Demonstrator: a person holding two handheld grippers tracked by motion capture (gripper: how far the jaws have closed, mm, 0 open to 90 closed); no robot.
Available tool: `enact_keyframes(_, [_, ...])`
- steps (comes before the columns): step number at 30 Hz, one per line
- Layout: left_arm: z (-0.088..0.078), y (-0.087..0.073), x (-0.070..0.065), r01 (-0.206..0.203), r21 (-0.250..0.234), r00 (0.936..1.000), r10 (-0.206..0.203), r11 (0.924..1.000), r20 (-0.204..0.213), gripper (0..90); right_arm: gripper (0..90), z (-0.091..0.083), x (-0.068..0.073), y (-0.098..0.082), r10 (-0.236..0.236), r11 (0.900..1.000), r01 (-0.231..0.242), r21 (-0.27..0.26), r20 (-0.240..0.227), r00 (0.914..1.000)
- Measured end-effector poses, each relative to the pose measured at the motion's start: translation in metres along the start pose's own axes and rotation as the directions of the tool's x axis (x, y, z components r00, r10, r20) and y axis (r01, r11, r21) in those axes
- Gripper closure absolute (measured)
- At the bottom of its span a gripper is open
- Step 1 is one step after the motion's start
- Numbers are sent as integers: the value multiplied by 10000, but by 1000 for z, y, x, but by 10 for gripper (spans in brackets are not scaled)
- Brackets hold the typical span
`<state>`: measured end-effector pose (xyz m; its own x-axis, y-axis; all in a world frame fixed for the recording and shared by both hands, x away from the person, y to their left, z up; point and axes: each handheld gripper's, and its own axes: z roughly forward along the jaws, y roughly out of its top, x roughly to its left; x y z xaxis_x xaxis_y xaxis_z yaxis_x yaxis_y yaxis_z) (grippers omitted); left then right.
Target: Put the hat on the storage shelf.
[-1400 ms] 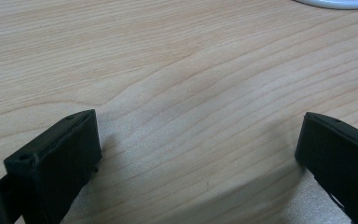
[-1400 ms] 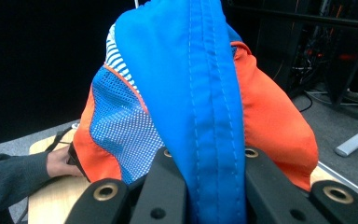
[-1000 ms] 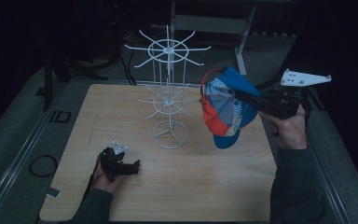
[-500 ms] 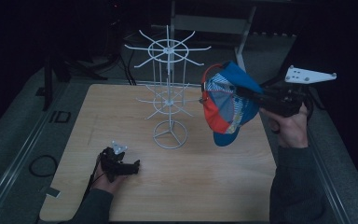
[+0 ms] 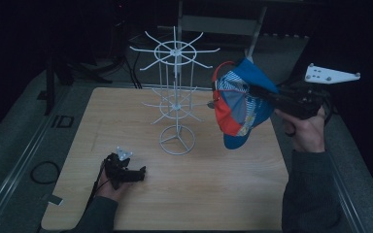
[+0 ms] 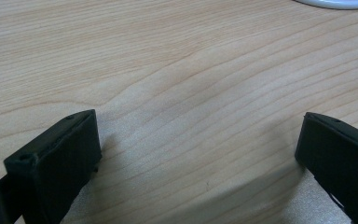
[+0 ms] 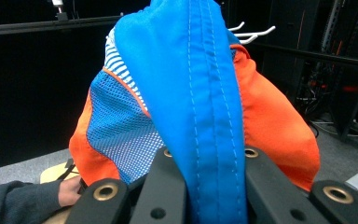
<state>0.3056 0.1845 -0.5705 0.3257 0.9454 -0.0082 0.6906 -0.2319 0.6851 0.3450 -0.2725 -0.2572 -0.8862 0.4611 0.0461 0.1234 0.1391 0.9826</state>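
Two grippers, one in each hand. My right gripper (image 5: pixel 267 97) is raised over the right side of the table (image 5: pixel 223 194), its fingers (image 7: pixel 168 186) clenched on a blue strip of the blue and orange cap (image 5: pixel 238 104), which hangs in the air just beside the white wire rack (image 5: pixel 175 97). My left gripper (image 5: pixel 141 173) lies low on the table near its front left, fingers (image 6: pixel 56 158) spread wide and released, only bare wood between them.
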Motion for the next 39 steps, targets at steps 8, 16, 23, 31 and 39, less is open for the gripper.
enact_keyframes(8, [0, 0, 0, 4, 1, 10000, -4, 10000, -10, 1, 879, 4, 3, 6, -56, 9999, 55, -145, -62, 10000])
enact_keyframes(16, [0, 0, 0, 11, 0, 10000, -11, 10000, -2, 1, 879, 17, 3, 7, -68, 9999, 66, -89, -166, 9998])
enact_keyframes(23, [0, 0, 0, 8, 0, 10000, -8, 10000, -3, 1, 878, 28, 0, 3, 100, 9999, -101, -48, -150, 9998])
enact_keyframes(31, [0, 0, 0, 12, 0, 10000, -12, 10000, -2, 1, 877, 49, -2, -9, 271, 9989, -258, 401, -315, 9991])
enact_keyframes(39, [0, 0, 0, 25, -7, 10000, -25, 10000, 4, 1, 862, 68, -5, -21, 479, 9947, -454, 918, -250, 9985])
